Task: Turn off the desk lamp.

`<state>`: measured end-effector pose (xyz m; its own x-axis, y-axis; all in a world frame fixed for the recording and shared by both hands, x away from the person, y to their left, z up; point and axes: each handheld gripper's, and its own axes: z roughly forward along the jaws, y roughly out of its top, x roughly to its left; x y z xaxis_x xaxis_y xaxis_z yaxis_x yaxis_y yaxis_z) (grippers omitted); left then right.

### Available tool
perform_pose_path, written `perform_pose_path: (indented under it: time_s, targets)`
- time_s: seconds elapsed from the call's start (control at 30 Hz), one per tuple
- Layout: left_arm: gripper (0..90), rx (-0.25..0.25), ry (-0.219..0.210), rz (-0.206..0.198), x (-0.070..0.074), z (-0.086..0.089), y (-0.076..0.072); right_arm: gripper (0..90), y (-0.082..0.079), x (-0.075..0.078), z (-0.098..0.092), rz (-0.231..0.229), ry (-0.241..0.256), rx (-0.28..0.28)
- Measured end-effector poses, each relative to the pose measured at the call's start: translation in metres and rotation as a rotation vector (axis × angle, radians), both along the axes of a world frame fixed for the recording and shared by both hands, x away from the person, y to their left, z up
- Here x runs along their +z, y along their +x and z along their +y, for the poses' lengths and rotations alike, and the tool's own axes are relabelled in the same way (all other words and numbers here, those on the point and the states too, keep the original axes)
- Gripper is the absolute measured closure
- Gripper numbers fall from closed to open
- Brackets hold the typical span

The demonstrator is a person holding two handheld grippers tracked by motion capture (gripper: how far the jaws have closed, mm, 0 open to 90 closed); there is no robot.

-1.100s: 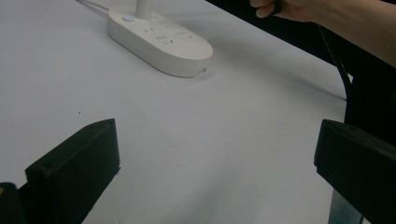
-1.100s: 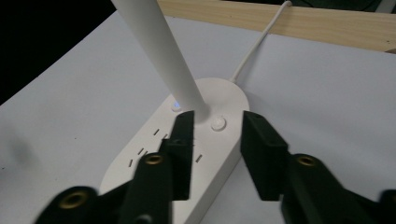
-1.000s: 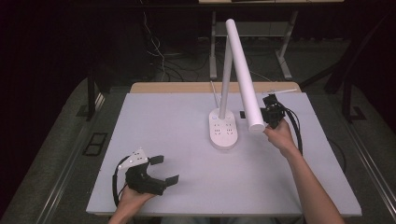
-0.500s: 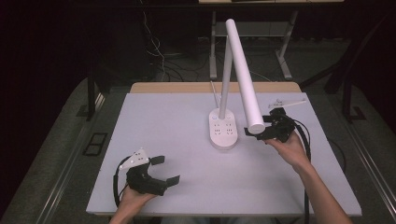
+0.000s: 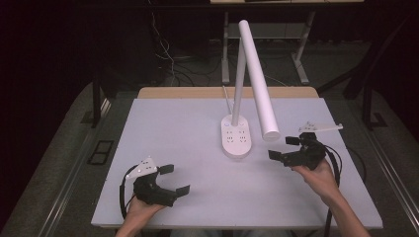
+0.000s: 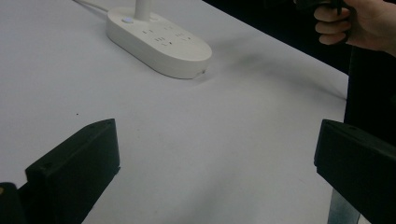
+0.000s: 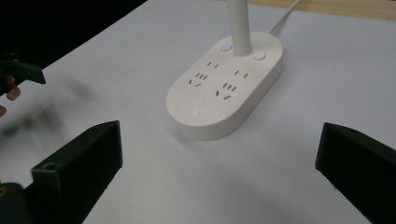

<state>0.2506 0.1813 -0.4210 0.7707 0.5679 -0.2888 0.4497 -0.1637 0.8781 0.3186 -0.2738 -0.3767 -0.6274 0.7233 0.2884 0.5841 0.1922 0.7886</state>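
Observation:
A white desk lamp stands mid-table on an oval base (image 5: pixel 235 138) that has power sockets on top; its upright stem (image 5: pixel 238 74) carries a long tube head (image 5: pixel 259 81) slanting down to the right. The same base (image 6: pixel 159 41) appears far off in the left gripper view and close in the right gripper view, base (image 7: pixel 224 95). My left gripper (image 5: pixel 175 179) rests open near the table's front left, nothing between its jaws. My right gripper (image 5: pixel 285 148) is open just right of the base, below the tube's tip, holding nothing.
The white table top (image 5: pixel 178 128) has a wooden strip (image 5: pixel 197 92) along its far edge. The lamp's white cord (image 5: pixel 225 94) runs off the back. Dark floor, cables and desk legs (image 5: pixel 226 49) lie beyond. A cable (image 5: pixel 338 163) trails from my right gripper.
My right gripper has come down and toward me from beside the lamp head, and now points left at the base. The left gripper has stayed put.

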Motion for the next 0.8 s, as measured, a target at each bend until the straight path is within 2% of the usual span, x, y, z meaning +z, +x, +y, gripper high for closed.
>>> perform_pose_path:
  time_s: [0.23,0.27,0.43,0.63,0.73,0.8]
  targets:
    - [0.0,-0.004,0.008,-0.002,0.000,0.000,0.000,0.6,-0.022,-0.008,-0.006,-0.014,-0.017,-0.023]
    - [0.0,-0.003,0.007,-0.002,0.000,0.000,0.000,0.6,-0.030,-0.011,-0.008,-0.017,-0.008,-0.030]
    - [0.0,0.000,0.006,0.000,0.000,0.001,0.001,0.6,-0.044,-0.021,-0.010,-0.024,0.001,-0.037]
    - [0.0,-0.006,0.008,-0.002,0.000,0.000,0.001,0.6,-0.059,-0.035,-0.012,-0.009,-0.006,-0.039]
    - [0.0,-0.004,0.010,0.001,0.000,0.001,0.002,0.6,-0.067,-0.048,-0.016,0.010,0.003,-0.049]
    - [0.0,-0.004,0.010,0.000,0.000,0.001,0.002,0.6,-0.070,-0.050,-0.018,0.005,0.003,-0.053]
